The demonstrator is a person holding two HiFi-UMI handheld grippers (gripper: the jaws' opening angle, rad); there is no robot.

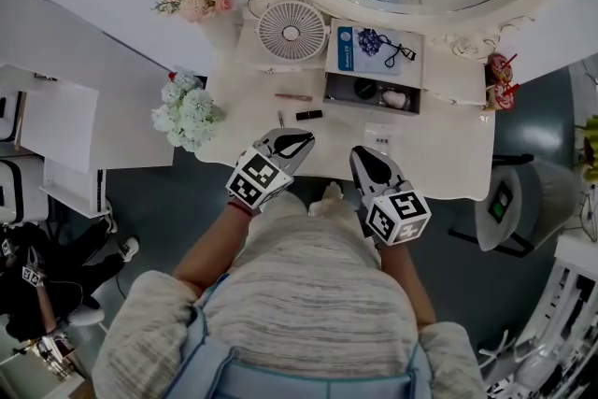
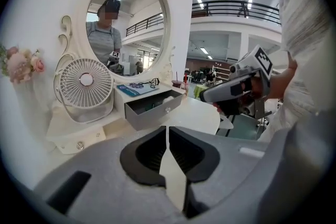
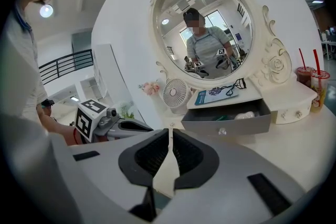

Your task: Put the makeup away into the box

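Note:
The box is an open grey drawer (image 1: 348, 101) (image 2: 149, 113) (image 3: 227, 125) under the mirror, with a dark round item (image 1: 365, 89) and a pale pink item (image 1: 395, 98) inside. On the white tabletop in front of it lie a pinkish stick (image 1: 293, 96), a black tube (image 1: 308, 115) and a small thin piece (image 1: 280, 119). My left gripper (image 1: 301, 138) (image 2: 168, 129) hovers just short of the black tube, shut and empty. My right gripper (image 1: 361, 152) (image 3: 170, 131) is at the table's front edge below the drawer, shut with nothing in it.
A small white fan (image 1: 291, 30) stands left of the drawer. A blue card with an eyelash curler (image 1: 377, 47) lies on top. White flowers (image 1: 190, 111) sit at the table's left edge, two drinks (image 1: 500, 78) at the right. A clear packet (image 1: 378, 135) lies near my right gripper.

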